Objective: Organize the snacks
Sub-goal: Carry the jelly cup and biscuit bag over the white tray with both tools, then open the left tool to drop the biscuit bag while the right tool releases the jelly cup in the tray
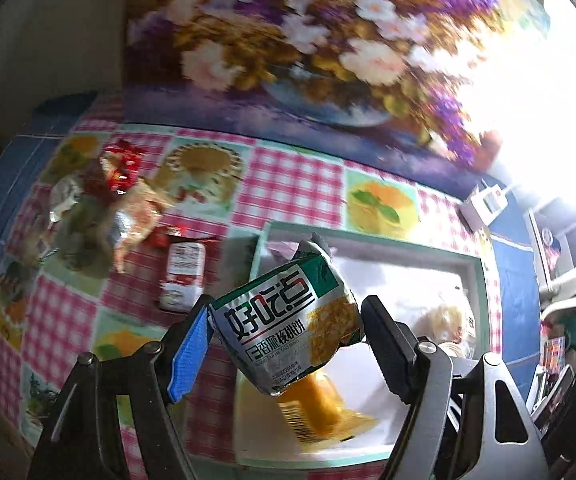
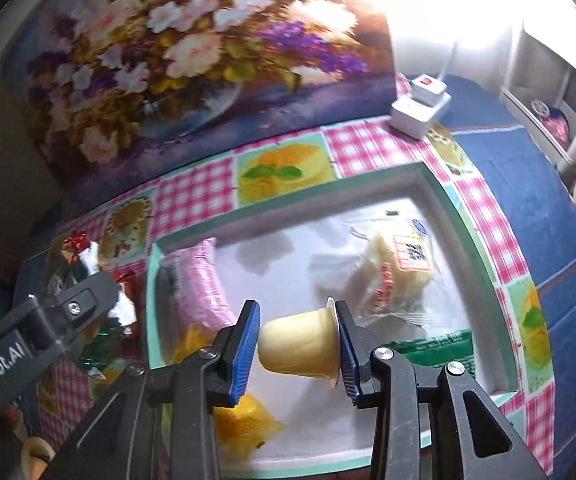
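Note:
My left gripper (image 1: 286, 320) is shut on a silver and green biscuit packet (image 1: 288, 316) and holds it above the left end of the white tray (image 1: 464, 258). My right gripper (image 2: 298, 340) is shut on a pale yellow jelly cup (image 2: 298, 344), lying sideways between the pads, above the same tray (image 2: 428, 184). In the tray lie a pink packet (image 2: 208, 284), a clear-wrapped bun (image 2: 400, 276), a green packet (image 2: 440, 346) and a yellow snack (image 2: 244, 416). A heap of loose snacks (image 1: 100, 208) lies on the tablecloth left of the tray, with a red and white packet (image 1: 182, 276) beside it.
The checked tablecloth (image 1: 292, 184) covers the table. A flower painting (image 1: 288, 40) stands along the back. A white power strip (image 2: 420, 108) sits at the back right. The left gripper's arm (image 2: 40, 328) shows left of the tray in the right wrist view.

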The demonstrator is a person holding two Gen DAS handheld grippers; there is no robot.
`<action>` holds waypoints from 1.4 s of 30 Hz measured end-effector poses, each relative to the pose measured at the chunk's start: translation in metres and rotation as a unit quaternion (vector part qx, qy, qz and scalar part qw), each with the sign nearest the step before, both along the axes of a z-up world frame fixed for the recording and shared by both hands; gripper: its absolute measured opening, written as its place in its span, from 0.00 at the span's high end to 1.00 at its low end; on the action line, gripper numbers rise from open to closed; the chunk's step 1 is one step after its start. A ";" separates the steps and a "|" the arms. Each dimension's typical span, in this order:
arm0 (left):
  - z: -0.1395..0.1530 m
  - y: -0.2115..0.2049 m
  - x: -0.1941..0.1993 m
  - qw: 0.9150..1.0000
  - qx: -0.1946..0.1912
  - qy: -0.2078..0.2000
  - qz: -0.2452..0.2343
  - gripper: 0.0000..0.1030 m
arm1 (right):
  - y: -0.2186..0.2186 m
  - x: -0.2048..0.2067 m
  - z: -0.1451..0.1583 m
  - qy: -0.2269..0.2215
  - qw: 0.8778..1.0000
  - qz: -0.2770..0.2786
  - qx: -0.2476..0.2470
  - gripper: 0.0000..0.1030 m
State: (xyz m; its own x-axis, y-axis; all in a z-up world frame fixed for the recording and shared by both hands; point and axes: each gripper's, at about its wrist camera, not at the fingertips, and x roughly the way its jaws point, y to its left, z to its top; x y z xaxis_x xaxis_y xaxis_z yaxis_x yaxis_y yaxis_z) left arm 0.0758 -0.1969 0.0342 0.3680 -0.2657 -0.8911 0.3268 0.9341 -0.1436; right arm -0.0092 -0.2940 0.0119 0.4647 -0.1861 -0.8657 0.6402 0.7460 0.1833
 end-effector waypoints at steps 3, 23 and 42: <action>-0.008 -0.018 -0.002 1.000 0.018 -0.001 -0.013 0.27 | -0.008 -0.003 -0.008 0.011 1.000 -0.007 0.010 0.61; -0.051 -0.065 -0.002 0.998 0.034 0.041 -0.047 0.26 | -0.035 -0.010 -0.045 0.038 0.996 -0.036 0.069 0.61; -0.042 -0.056 0.000 0.998 0.038 0.044 -0.025 0.26 | -0.039 -0.009 -0.044 0.036 0.995 -0.036 0.084 0.61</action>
